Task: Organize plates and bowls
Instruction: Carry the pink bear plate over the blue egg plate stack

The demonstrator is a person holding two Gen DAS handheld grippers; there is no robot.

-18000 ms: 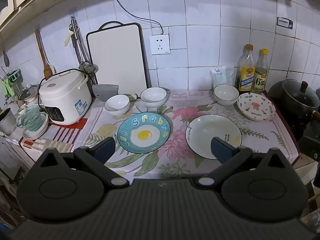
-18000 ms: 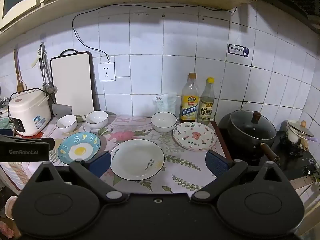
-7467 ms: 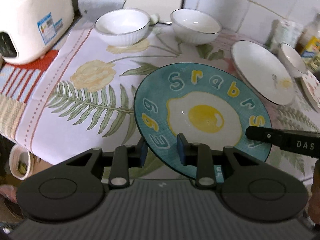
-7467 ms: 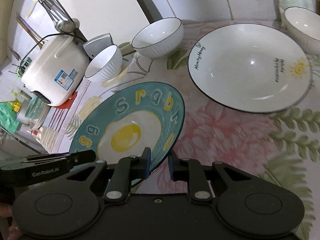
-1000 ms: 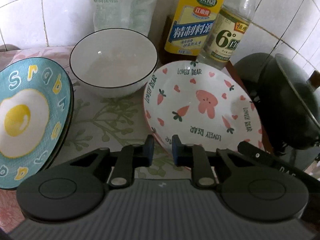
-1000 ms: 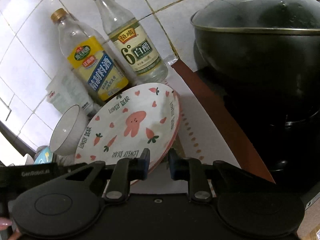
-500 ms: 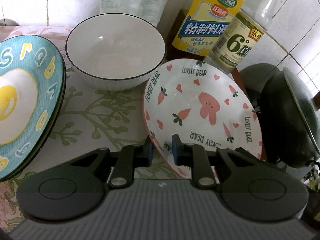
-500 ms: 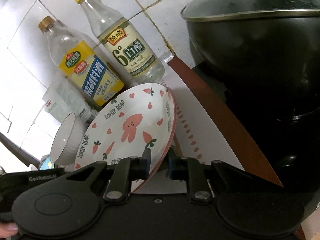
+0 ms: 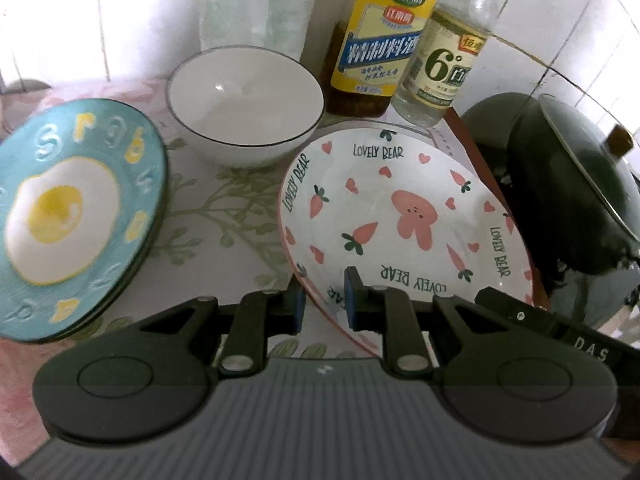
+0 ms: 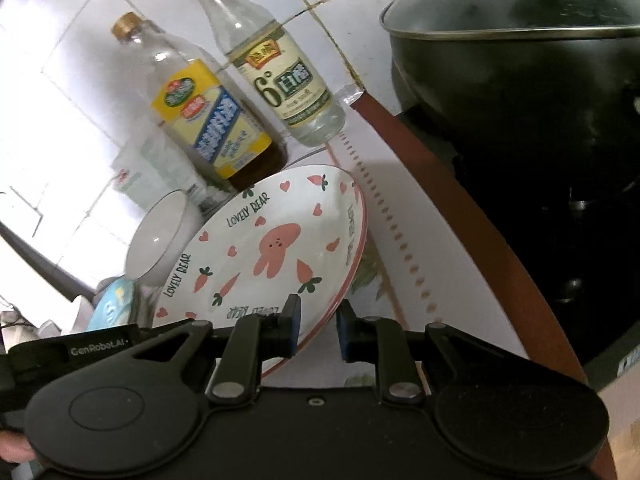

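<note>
The bear plate point(image 9: 400, 208), white with pink carrots and "LOVELY BEAR" lettering, is tilted and raised off the floral cloth point(image 9: 224, 216). My left gripper point(image 9: 325, 304) is shut on its near rim. In the right wrist view the same bear plate point(image 10: 272, 248) has its right rim between the pads of my right gripper point(image 10: 318, 324), whose jaws are opening slightly while still pinching it. A blue egg plate point(image 9: 68, 216) lies stacked on another plate at the left. A white bowl point(image 9: 244, 104) stands behind.
Two bottles, a yellow-labelled bottle point(image 9: 380, 40) and a clear vinegar bottle point(image 9: 444, 64), stand against the tiled wall. A black lidded wok point(image 10: 520, 80) sits close on the right, past the counter's brown edge point(image 10: 460, 216). A plastic bag point(image 9: 256, 4) leans behind the bowl.
The bear plate lay flat on the cloth a second ago; now both grippers hold it lifted and tilted. The view has shifted a little, bringing the blue egg plate further in.
</note>
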